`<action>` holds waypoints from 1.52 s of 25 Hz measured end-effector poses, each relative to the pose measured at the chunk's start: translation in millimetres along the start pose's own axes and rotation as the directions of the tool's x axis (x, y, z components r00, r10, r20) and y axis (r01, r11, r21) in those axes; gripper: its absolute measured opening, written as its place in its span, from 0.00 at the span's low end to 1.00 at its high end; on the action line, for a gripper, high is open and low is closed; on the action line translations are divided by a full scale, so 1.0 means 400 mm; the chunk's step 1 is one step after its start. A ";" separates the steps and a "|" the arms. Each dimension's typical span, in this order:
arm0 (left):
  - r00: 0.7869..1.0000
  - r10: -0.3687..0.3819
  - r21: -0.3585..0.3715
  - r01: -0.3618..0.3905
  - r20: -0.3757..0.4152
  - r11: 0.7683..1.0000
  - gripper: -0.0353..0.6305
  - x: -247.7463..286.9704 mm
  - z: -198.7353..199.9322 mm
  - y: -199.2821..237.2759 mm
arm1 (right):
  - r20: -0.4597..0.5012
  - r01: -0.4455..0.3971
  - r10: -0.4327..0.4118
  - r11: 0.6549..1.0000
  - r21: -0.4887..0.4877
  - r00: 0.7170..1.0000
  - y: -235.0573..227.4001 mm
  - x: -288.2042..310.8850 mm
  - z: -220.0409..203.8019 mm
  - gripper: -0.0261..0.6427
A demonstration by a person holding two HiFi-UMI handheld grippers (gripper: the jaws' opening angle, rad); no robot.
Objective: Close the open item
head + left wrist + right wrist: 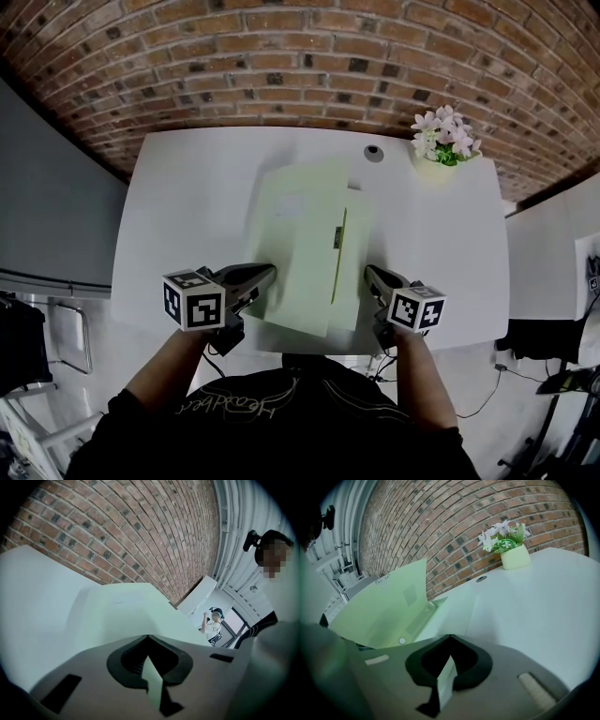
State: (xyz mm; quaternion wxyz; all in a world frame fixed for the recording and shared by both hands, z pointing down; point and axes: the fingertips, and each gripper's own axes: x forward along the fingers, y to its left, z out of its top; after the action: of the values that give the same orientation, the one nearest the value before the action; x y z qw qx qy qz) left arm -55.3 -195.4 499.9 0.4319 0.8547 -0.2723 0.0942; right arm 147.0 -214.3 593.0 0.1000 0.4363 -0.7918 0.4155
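A pale green folder (pixel 305 248) lies half open in the middle of the white table (pixel 187 206). Its left cover (pixel 389 606) stands raised and tilted over the right half, with a small round snap (pixel 402 641) near its edge. My left gripper (pixel 267 274) is shut on the near corner of that cover (pixel 126 616), and a strip of green sheet shows between its jaws. My right gripper (pixel 372 275) is shut on the near right edge of the folder (pixel 446 677), whose thin edge runs back between its jaws.
A cream pot of pale pink flowers (pixel 442 141) stands at the table's far right corner, also in the right gripper view as a flower pot (pixel 513 550). A round cable hole (pixel 374 152) lies near the back edge. Behind is a brick wall (pixel 300 56). A person (pixel 213 620) stands far off.
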 end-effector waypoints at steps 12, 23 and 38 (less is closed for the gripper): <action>0.994 0.047 0.047 -0.042 -0.103 0.998 0.06 0.056 -0.040 -0.001 | 0.012 -0.018 0.017 1.000 0.021 1.000 0.000 0.003 -0.004 0.04; 0.978 0.096 0.104 -0.077 -0.184 0.992 0.06 0.096 -0.075 0.005 | 0.015 -0.034 0.034 0.999 0.033 0.999 0.001 0.004 -0.009 0.04; 0.944 0.202 0.206 -0.150 -0.262 0.967 0.06 0.143 -0.095 0.029 | 0.023 -0.047 0.046 0.998 0.050 0.999 0.001 0.005 -0.015 0.04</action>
State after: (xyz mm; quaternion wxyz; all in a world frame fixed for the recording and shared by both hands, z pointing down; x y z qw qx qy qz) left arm -11.1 -193.0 553.8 0.3754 0.8408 -0.2741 0.2774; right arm 144.4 -211.0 597.7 0.0706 0.4248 -0.7920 0.4328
